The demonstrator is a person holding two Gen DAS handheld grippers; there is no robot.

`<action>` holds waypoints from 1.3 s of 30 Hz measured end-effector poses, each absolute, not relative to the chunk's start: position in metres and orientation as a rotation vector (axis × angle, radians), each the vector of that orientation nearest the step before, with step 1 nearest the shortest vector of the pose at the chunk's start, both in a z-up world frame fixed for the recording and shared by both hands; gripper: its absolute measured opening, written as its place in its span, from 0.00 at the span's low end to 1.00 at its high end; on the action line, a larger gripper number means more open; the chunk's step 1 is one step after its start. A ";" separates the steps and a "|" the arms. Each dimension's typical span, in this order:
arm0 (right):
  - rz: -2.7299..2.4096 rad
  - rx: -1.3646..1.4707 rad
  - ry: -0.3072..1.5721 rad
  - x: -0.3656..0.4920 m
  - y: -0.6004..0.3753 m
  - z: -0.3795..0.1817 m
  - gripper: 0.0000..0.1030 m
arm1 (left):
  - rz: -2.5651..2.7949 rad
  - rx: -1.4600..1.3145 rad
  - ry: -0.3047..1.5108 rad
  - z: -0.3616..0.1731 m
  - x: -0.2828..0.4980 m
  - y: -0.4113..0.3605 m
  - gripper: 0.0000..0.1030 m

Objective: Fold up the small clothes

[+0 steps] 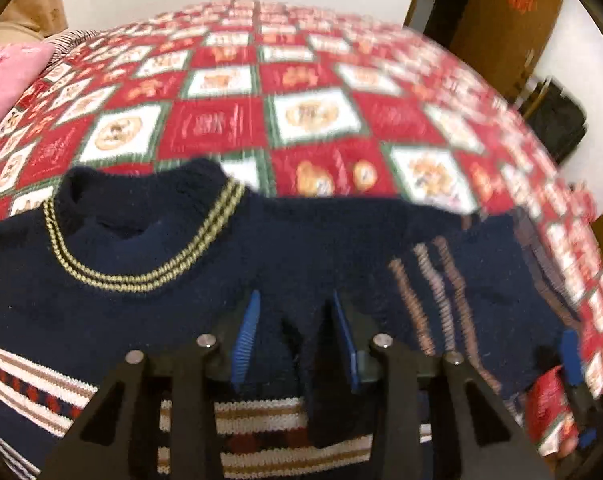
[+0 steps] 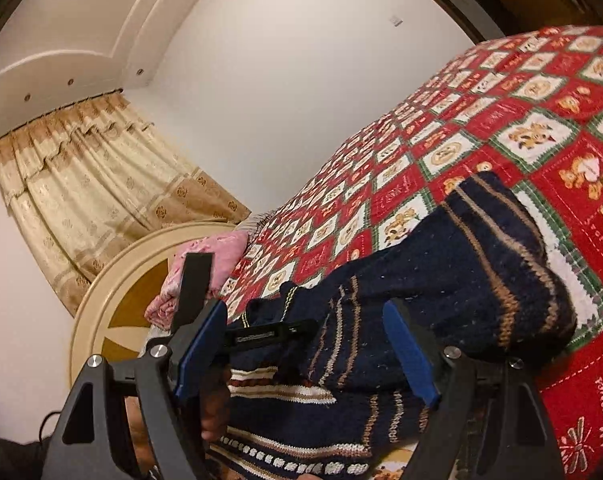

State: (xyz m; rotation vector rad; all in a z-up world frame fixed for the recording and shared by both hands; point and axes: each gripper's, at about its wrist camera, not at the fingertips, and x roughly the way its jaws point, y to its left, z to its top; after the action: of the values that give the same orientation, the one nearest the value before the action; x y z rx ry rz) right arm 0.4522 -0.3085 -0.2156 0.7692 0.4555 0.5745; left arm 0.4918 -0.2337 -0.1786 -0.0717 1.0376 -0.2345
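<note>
Gaping over navy sweater [image 1: 149,304] on quilt [image 1: 313,80]: left hand-held gripper [image 1: 295,344], right hand-held gripper [image 2: 307,356].

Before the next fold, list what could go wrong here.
1. The left gripper has its blue pads apart, with a dark fold of sweater between them; not clamped, the fold may slide out.
2. The right gripper is open around the bunched sleeve, which may flop unevenly onto the quilt.
</note>
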 end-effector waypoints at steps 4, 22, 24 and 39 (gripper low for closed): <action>0.572 0.796 0.453 0.454 -0.314 -0.219 0.79 | -0.253 -0.035 1.099 -0.192 0.492 -0.246 0.41; 0.286 0.626 0.378 0.434 -0.313 -0.207 0.79 | -0.377 -0.080 0.978 -0.136 0.464 -0.232 0.10; 0.283 0.619 0.386 0.434 -0.312 -0.207 0.79 | -0.383 -0.083 0.967 -0.125 0.462 -0.223 0.10; 0.234 0.533 0.374 0.428 -0.299 -0.202 0.79 | -0.299 -0.141 0.945 -0.112 0.461 -0.131 0.10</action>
State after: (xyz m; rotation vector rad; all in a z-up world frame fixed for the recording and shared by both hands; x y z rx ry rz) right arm 0.4276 -0.2988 -0.2019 0.5333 0.3739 0.2341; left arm 0.4611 -0.1310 -0.1125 -0.1412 0.9453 -0.2994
